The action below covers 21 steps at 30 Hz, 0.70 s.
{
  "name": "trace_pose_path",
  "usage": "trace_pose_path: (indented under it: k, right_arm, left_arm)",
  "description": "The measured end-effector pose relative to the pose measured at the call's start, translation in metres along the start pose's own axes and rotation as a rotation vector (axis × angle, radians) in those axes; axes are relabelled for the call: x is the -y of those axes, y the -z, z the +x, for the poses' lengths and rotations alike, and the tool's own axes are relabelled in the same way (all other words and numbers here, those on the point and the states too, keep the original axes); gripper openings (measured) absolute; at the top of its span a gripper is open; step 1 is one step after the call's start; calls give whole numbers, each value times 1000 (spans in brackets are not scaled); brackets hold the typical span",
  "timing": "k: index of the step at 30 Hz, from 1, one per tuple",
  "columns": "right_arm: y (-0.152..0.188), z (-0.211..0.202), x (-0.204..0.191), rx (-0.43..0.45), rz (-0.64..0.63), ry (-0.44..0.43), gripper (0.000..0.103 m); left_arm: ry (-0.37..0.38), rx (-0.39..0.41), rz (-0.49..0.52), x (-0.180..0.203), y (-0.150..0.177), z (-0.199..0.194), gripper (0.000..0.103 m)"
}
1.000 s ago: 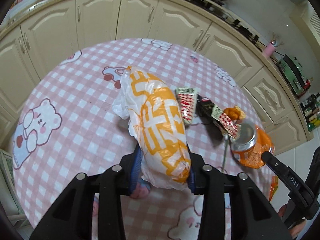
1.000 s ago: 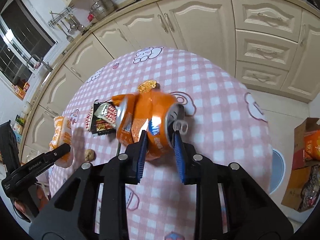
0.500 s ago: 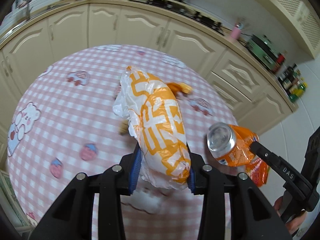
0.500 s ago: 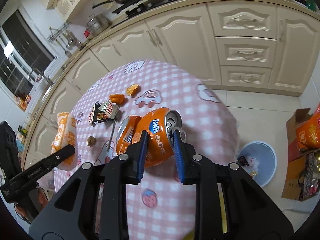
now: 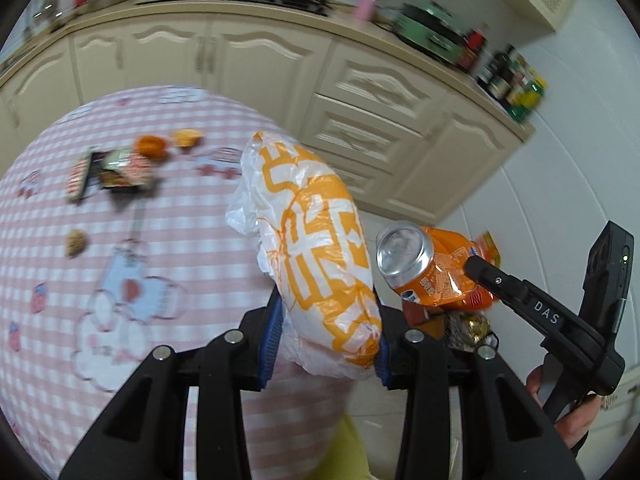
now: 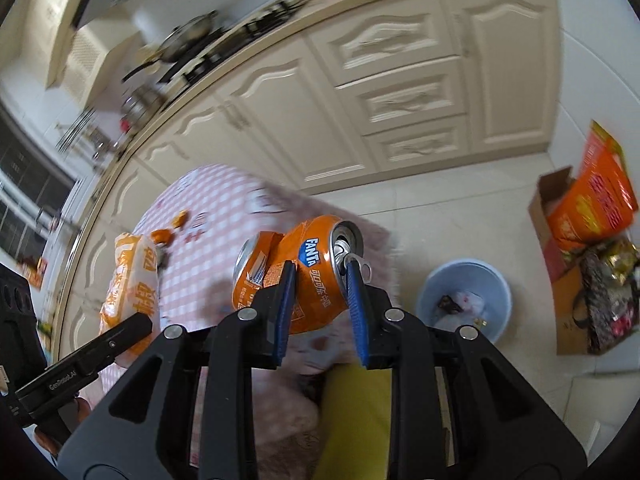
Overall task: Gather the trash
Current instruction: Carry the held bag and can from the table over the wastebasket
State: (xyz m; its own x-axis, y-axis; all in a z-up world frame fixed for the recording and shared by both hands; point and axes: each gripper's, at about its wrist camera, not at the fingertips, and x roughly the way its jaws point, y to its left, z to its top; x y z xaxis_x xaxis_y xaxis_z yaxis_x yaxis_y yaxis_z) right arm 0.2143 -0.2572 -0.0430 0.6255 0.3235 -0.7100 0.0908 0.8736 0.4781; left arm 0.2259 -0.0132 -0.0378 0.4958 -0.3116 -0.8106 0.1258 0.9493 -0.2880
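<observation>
- Right wrist view: the right claw (image 6: 320,280) grips the crushed orange can (image 6: 308,276), which a second ago hung over the tabletop (image 6: 208,200) and now hangs past its edge, near the blue bin (image 6: 492,280).
- The left claw (image 5: 326,332) clamps the orange-white bag (image 5: 316,248), also carried bin-ward.
- Wrappers (image 5: 108,170), somewhat blurred, probably wait for later.

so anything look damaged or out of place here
The orange can clamped in the right gripper is crushed and buckled mid-body. Wrappers and orange scraps lie scattered on the checked tablecloth. The blue bin stands upright.
</observation>
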Motion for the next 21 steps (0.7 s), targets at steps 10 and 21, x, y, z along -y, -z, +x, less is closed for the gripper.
trace_pose_path:
  k: [10,21]
  right_arm:
    - [2,-28,92,41,143,94,26]
    - [13,-25,173,24,270,164,26]
  left_arm:
    - [45,-118,127,80,7,61,38]
    - [43,-255,229,146,13,139,38]
